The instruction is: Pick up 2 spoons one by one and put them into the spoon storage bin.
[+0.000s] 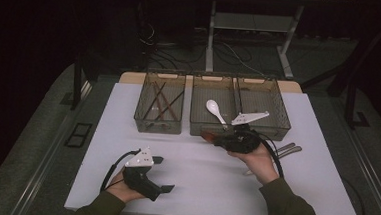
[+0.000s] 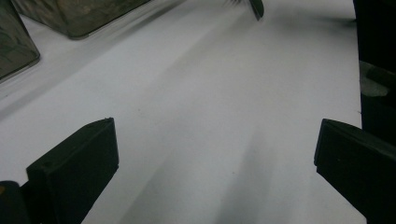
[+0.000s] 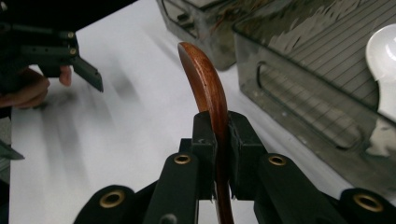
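White table (image 1: 198, 188) took up most of the high view, three smoky translucent bins in a row at its far edge. Left bin (image 1: 158, 123) held brown chopsticks (image 1: 161, 103), middle bin (image 1: 212, 130) held a white ceramic spoon (image 1: 215, 110), right bin (image 1: 277, 128) looked empty past the gripper plate, hard to be sure. Metal cutlery (image 1: 288, 150), probably a fork and knife handles, lay on the table just right of the right hand.

Right gripper (image 3: 217, 128) was held above the table right in front of the middle bin, jaws clamped tight on a wooden spoon (image 3: 205, 79); reddish-brown curved piece stuck up edge-on between the pads, its end pointing out toward the left gripper. In the high view that wooden spoon poked out left of the gripper near the middle bin's front wall.

Left gripper (image 2: 215, 154) sat low at the near left of the table, well apart from the bins, jaws spread wide with bare table between them, gripping nothing
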`<state>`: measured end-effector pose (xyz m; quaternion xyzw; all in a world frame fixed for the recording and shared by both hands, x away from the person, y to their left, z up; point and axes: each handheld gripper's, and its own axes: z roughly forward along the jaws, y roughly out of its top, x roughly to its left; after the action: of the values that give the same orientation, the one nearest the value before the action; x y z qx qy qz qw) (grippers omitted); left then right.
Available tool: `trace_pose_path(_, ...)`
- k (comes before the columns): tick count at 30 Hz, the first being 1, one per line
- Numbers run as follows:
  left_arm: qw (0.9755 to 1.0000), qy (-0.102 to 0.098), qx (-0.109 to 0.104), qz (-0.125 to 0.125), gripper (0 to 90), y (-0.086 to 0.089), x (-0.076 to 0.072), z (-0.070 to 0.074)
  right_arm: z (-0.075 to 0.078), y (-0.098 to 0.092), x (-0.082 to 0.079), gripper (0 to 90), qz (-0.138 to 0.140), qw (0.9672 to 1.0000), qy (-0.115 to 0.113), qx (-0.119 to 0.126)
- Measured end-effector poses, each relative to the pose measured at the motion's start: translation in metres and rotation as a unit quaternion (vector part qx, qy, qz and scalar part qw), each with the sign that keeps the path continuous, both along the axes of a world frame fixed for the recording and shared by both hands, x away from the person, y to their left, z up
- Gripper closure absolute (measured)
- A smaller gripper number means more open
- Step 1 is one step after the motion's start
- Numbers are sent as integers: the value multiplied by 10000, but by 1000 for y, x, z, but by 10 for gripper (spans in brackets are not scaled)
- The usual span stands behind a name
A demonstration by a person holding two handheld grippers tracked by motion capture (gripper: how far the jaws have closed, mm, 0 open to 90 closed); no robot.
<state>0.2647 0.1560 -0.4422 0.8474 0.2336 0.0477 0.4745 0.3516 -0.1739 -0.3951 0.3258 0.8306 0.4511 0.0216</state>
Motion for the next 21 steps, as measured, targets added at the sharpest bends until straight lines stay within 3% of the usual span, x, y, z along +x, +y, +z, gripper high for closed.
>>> trace_pose_path(12,10000,22,-63,5,0,-1,0,0,27,-4,23,825,-275,9993,-203,179)
trace_pose_path(21,10000,43,-77,-12,0,-2,-1,0,39,-4,45,824,-518,9974,-352,344)
